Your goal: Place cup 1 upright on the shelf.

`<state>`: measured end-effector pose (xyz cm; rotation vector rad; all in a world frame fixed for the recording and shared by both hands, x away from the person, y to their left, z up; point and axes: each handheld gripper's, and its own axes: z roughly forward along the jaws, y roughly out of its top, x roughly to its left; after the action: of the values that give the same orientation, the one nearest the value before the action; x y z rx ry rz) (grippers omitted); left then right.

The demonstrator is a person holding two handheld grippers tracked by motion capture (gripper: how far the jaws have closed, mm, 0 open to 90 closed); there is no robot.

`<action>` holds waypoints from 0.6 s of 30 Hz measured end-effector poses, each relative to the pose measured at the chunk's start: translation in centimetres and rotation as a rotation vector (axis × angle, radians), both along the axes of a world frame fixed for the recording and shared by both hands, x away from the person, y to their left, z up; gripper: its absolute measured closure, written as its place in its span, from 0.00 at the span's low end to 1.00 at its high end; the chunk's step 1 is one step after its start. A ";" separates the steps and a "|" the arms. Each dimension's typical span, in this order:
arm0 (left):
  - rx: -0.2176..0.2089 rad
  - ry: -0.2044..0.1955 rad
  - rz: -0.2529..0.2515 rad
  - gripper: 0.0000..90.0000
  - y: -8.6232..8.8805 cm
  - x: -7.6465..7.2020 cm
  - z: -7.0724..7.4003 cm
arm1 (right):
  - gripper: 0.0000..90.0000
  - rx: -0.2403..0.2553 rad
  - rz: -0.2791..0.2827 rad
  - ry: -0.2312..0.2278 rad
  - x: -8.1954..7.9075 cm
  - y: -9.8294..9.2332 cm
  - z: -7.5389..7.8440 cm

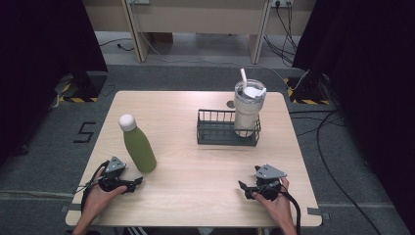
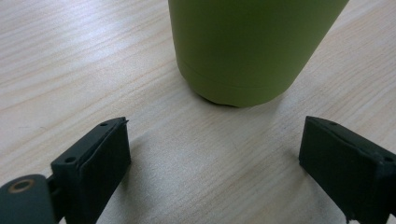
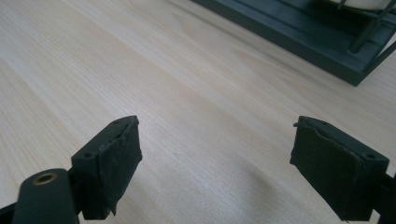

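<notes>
Bottle (image 1: 139, 147): olive-green body, white cap. Tumbler (image 1: 247, 108): cream/off-white, clear lid w/ white straw. Wire basket (image 1: 217, 132): dark grey-green. Table (image 1: 195, 171): pale wood, fine straight grain. Left gripper (image 1: 138, 182) & right gripper (image 1: 242, 188): black jaws, grey top plates. Floor: grey carpet, black "5" mark, yellow/black hazard tape strips.

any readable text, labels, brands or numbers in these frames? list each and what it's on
"5": black mark on the grey floor left of the table.
Green bottle: no print visible in the high view or the left gripper view.
Tumbler in the wire basket: no legible marking.
Each hand-held gripper, left and right: no lettering visible.
</notes>
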<state>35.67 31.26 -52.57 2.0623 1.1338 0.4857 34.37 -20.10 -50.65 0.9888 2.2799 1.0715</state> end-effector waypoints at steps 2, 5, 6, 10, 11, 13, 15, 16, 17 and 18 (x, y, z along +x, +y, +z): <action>-0.001 0.000 -0.001 0.09 0.0 0.0 0.0 | 0.17 -0.015 0.002 0.007 0.0 0.1 -0.1; 0.000 0.000 0.000 0.09 0.0 0.0 0.0 | 0.18 -0.019 0.006 0.017 0.0 0.1 -0.2; 0.000 0.000 0.000 0.09 0.0 0.0 0.0 | 0.18 -0.021 0.007 0.022 0.0 0.2 -0.3; 0.000 0.000 0.000 0.09 0.0 0.0 0.0 | 0.18 -0.038 0.011 0.044 0.0 0.2 -0.6; -0.001 0.000 -0.001 0.09 0.0 0.0 0.0 | 0.18 -0.046 0.013 0.050 0.0 0.2 -0.7; -0.001 -0.001 -0.001 0.09 0.0 0.0 0.0 | 0.17 -0.062 0.015 0.070 0.0 0.3 -0.9; 0.000 -0.001 0.000 0.09 0.0 0.0 0.0 | 0.17 -0.048 0.012 0.083 0.1 0.3 -1.1; 0.000 -0.001 0.000 0.09 0.0 0.0 0.0 | 0.17 -0.048 0.013 0.086 0.1 0.2 -1.1; 0.000 -0.001 0.000 0.09 0.0 0.0 0.0 | 0.17 -0.047 0.010 0.089 0.0 0.2 -1.1; 0.000 -0.001 0.000 0.09 0.0 0.0 0.0 | 0.17 -0.044 0.010 0.090 0.0 0.2 -1.1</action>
<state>35.67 31.25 -52.57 2.0618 1.1329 0.4870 34.42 -19.92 -51.73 1.0292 2.3719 0.9953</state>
